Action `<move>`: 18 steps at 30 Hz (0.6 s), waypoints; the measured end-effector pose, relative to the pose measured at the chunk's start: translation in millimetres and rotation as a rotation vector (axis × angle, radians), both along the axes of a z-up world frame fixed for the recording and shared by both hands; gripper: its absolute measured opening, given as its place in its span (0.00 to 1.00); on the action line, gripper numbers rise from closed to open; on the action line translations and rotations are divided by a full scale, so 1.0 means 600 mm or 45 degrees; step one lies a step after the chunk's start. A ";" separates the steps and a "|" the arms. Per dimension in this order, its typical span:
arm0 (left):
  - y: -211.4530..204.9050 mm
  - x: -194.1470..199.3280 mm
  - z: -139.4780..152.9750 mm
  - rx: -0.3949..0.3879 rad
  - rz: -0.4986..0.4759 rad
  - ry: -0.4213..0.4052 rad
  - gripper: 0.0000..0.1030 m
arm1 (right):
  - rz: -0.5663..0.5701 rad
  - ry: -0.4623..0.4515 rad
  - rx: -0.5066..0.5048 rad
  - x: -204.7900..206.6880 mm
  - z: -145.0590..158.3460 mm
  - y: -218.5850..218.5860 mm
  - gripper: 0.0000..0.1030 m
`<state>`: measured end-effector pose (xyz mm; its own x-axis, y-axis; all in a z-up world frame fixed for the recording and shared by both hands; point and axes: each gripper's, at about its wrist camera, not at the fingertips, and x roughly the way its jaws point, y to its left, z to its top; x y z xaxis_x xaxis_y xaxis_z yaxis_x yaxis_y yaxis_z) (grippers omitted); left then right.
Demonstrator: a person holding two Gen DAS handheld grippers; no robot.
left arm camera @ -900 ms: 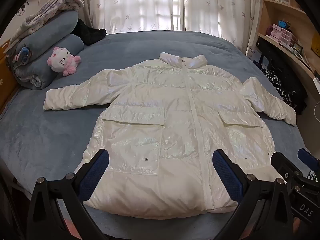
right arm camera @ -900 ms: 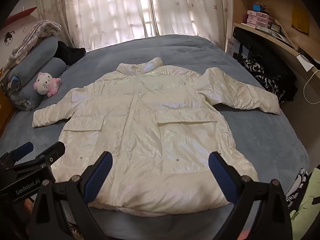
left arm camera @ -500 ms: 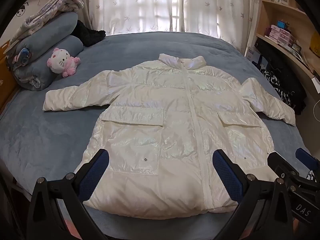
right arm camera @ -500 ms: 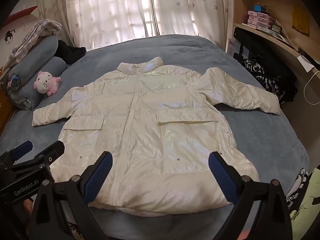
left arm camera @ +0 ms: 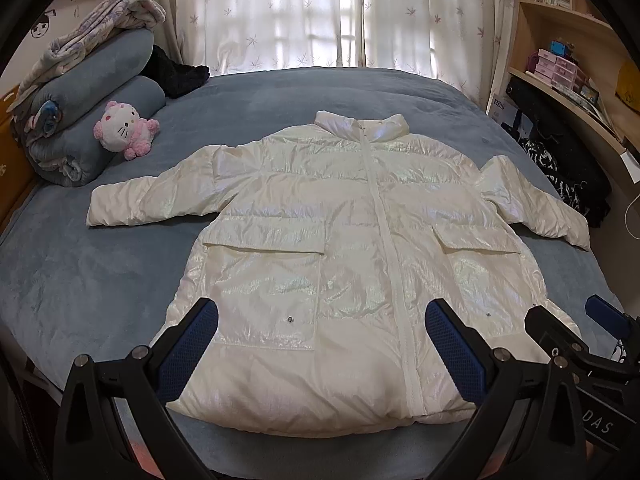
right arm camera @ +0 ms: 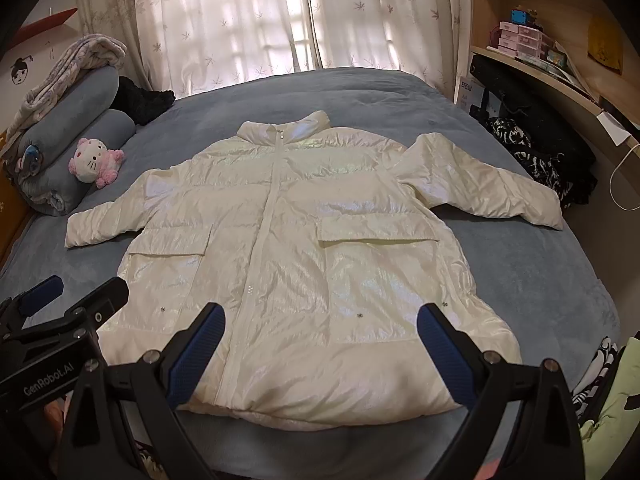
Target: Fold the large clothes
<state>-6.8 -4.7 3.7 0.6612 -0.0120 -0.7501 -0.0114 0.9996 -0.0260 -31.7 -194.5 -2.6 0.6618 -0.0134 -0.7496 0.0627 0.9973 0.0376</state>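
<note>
A shiny white puffer jacket (left arm camera: 332,252) (right arm camera: 304,256) lies flat and zipped on the blue-grey bed, front up, collar toward the window, both sleeves spread out to the sides. My left gripper (left arm camera: 320,320) hangs open above the hem on the jacket's left half, nothing between its blue pads. My right gripper (right arm camera: 320,324) is open too, above the hem on the right half, and holds nothing. Each gripper shows at the edge of the other's view: the right gripper (left arm camera: 568,324) at lower right, the left gripper (right arm camera: 76,296) at lower left.
Rolled blue blankets (left arm camera: 92,120), a patterned quilt and a pink-and-white plush cat (left arm camera: 124,128) sit at the bed's (left arm camera: 80,280) left head end, beside dark clothing (left arm camera: 176,74). Wooden shelves (right arm camera: 560,64) and dark clothes (right arm camera: 536,152) line the right side. Curtains (left arm camera: 320,12) hang behind.
Both views have shifted very slightly; the jacket and both grippers' jaws look the same as before.
</note>
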 end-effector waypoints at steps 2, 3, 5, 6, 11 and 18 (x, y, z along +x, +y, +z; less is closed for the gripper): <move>0.001 -0.001 -0.001 -0.002 -0.001 -0.002 0.99 | 0.001 0.001 0.001 0.000 0.000 0.000 0.94; 0.001 -0.001 -0.001 -0.001 0.000 -0.003 0.99 | 0.002 0.002 0.001 0.000 -0.001 0.000 0.94; 0.001 -0.001 -0.001 0.000 -0.001 -0.002 0.99 | 0.002 0.002 -0.001 -0.001 -0.004 0.001 0.95; 0.001 -0.001 -0.001 -0.001 0.000 -0.002 0.99 | 0.002 0.004 -0.001 -0.001 -0.005 0.002 0.94; 0.001 -0.002 -0.003 -0.001 0.000 0.001 0.99 | 0.002 0.006 -0.001 0.000 -0.007 0.002 0.94; 0.002 0.000 -0.006 0.000 -0.003 0.003 0.99 | 0.005 0.014 0.001 0.001 -0.017 0.002 0.94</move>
<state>-6.9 -3.8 0.1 0.6591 -0.0136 -0.7519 -0.0089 0.9996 -0.0258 -31.3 -193.4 -12.7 0.6533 -0.0102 -0.7570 0.0594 0.9975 0.0379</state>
